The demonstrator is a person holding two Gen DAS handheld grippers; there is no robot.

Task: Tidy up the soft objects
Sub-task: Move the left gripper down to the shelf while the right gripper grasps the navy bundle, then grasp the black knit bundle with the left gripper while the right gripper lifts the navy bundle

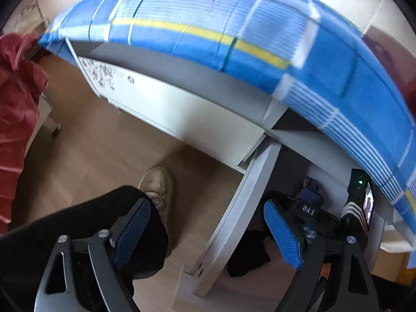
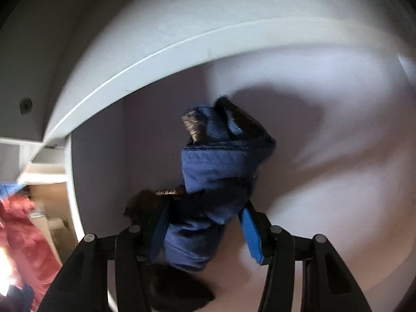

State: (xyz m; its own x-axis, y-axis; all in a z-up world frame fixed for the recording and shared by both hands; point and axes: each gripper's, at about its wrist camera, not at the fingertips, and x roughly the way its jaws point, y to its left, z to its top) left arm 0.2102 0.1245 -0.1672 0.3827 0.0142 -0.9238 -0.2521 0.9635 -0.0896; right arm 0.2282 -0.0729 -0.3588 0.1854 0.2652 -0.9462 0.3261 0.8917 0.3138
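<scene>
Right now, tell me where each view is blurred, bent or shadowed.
Left wrist view: the blue plaid cloth is motion-smeared and bowed into an arc by the fisheye, while the open left tongs stay sharp. Right wrist view: the blue fabric bundle held in the right tongs is fairly sharp, its shadow falling on the blurred white wall.

Black tongs (image 1: 208,234), blue ridged pads (image 1: 283,236), silver screws
</scene>
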